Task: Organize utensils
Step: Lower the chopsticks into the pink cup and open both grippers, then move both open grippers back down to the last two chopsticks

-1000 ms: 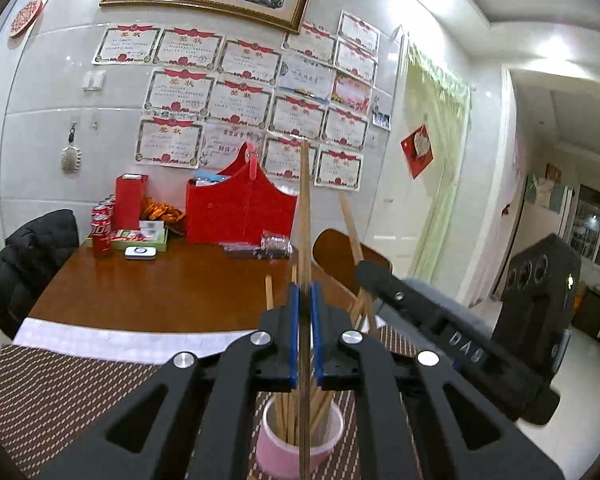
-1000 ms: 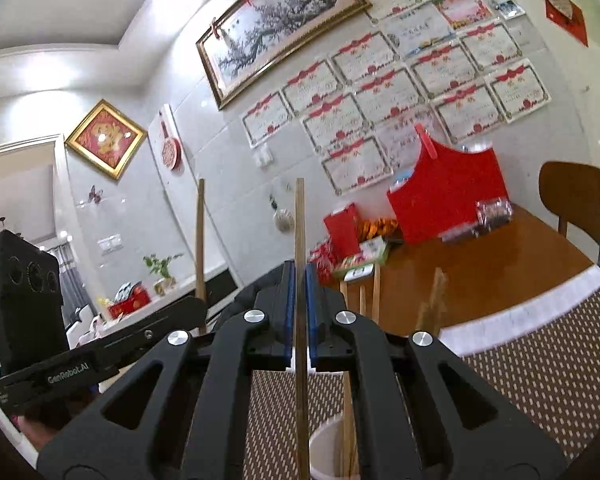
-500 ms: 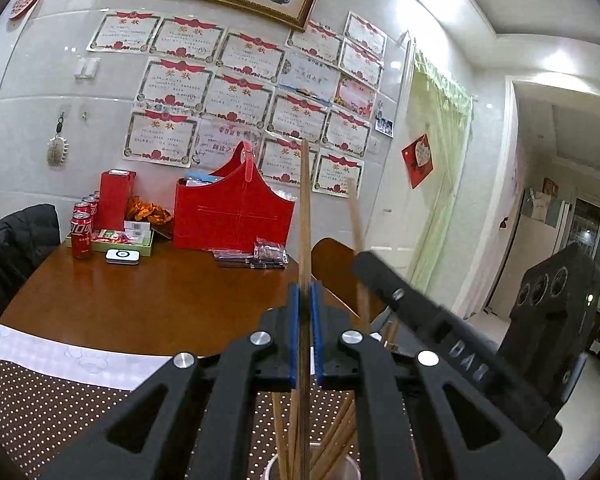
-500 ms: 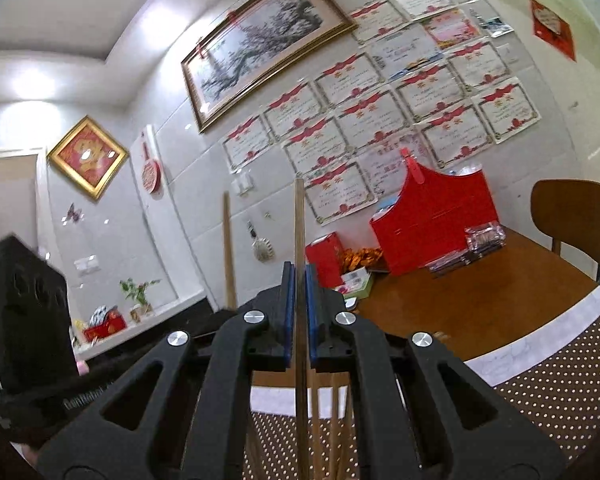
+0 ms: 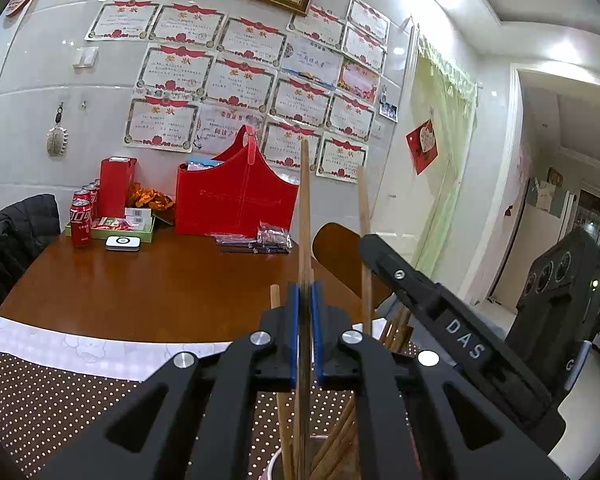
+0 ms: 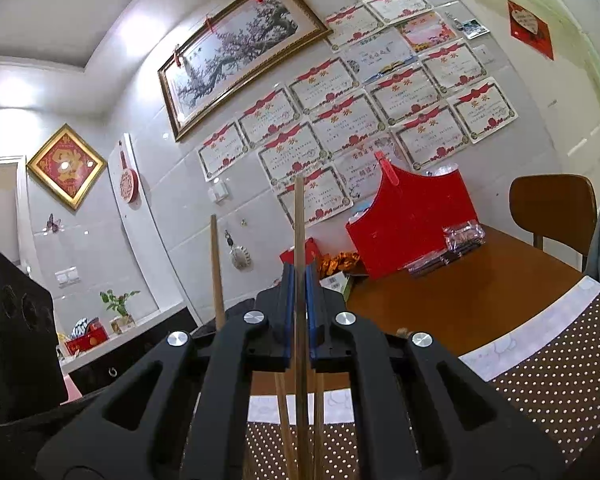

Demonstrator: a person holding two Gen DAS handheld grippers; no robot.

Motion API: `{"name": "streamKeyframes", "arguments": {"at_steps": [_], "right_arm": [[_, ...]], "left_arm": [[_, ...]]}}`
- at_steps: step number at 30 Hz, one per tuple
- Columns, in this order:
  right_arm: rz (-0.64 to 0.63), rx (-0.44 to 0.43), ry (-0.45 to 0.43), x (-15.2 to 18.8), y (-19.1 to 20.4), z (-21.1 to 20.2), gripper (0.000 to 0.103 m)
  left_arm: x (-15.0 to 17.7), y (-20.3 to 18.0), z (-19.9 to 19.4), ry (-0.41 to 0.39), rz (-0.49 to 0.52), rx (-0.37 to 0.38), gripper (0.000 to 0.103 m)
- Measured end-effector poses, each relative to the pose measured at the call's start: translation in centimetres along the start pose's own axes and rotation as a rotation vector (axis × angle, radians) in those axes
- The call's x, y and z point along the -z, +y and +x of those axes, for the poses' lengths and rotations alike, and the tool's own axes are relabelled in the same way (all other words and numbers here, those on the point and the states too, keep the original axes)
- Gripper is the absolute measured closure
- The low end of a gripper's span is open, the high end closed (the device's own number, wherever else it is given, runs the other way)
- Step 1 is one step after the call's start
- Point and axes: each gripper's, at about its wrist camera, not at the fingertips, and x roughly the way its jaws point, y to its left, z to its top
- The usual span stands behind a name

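My left gripper (image 5: pixel 305 300) is shut on an upright wooden chopstick (image 5: pixel 305 208) whose lower end reaches down among several chopsticks (image 5: pixel 340 436) standing in a pale cup (image 5: pixel 271 470) at the bottom edge. To its right, my right gripper (image 5: pixel 370 242) crosses the left wrist view, holding a second upright chopstick (image 5: pixel 363 204). In the right wrist view, the right gripper (image 6: pixel 299 280) is shut on that chopstick (image 6: pixel 299 220), with more chopsticks (image 6: pixel 284 420) below it. The left-held chopstick (image 6: pixel 216 264) stands to its left. The cup is hidden in this view.
A brown dotted placemat (image 5: pixel 40 400) lies on the wooden table (image 5: pixel 160 288). At the table's far side are a red basket (image 5: pixel 236 200), cola cans (image 5: pixel 80 220), a red box (image 5: pixel 116 188) and small packets (image 5: pixel 274 236). A wooden chair (image 6: pixel 552 208) stands at the right, and a dark jacket (image 5: pixel 16 240) at the left.
Both grippers have sunk a little with their chopsticks. In the left wrist view the cup has slid down to the bottom edge, and the right gripper has drawn closer.
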Motion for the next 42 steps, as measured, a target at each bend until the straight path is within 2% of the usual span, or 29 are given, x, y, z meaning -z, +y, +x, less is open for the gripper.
{"name": "streamKeyframes", "arguments": {"at_steps": [6,7,8,10,12,14,16,18,22,26,33,42], "right_arm": [[-0.012,-0.006,0.078,0.5,0.3,0.2,0.095],[-0.011,-0.004,0.088,0.4,0.3,0.2,0.086],[-0.008,0.001,0.093,0.3,0.4,0.1,0.057],[0.003,-0.008,0.065,-0.1,0.4,-0.6,0.024],[-0.005,0.001,0.029,-0.8,0.8,-1.5,0.023],[-0.017,0.0,0.003,-1.5,1.2,-2.2,0.014],[-0.015,0.008,-0.036,-2.1,1.4,-3.0,0.007],[-0.015,0.016,-0.048,-2.6,1.4,-3.4,0.006],[-0.006,0.03,-0.048,-3.1,1.3,-3.7,0.006],[-0.002,0.055,-0.009,-3.6,1.6,-4.0,0.006],[-0.073,0.114,0.067,-3.3,2.8,-6.8,0.006],[-0.144,0.167,0.148,-2.1,4.0,-11.2,0.006]], "left_arm": [[0.3,0.1,0.2,0.043,0.022,-0.015,0.097],[0.4,0.1,0.2,0.045,0.025,-0.019,0.097],[0.3,0.1,0.0,0.043,0.029,-0.024,0.095],[0.2,0.2,-0.4,0.035,0.028,-0.028,0.078],[0.0,0.3,-0.9,0.017,0.024,-0.038,0.057],[-0.2,0.4,-1.4,-0.002,0.024,-0.056,0.043],[-0.4,0.5,-1.8,-0.016,0.021,-0.063,0.036],[-0.6,0.4,-2.2,-0.021,0.027,-0.08,0.029],[-0.8,-0.1,-2.7,-0.022,0.051,-0.117,0.027],[-0.7,-1.1,-3.6,-0.018,0.078,-0.16,0.024],[1.0,-2.4,-6.8,0.019,0.121,-0.235,0.024],[3.9,-2.5,-11.7,0.077,0.1,-0.266,0.024]]}}
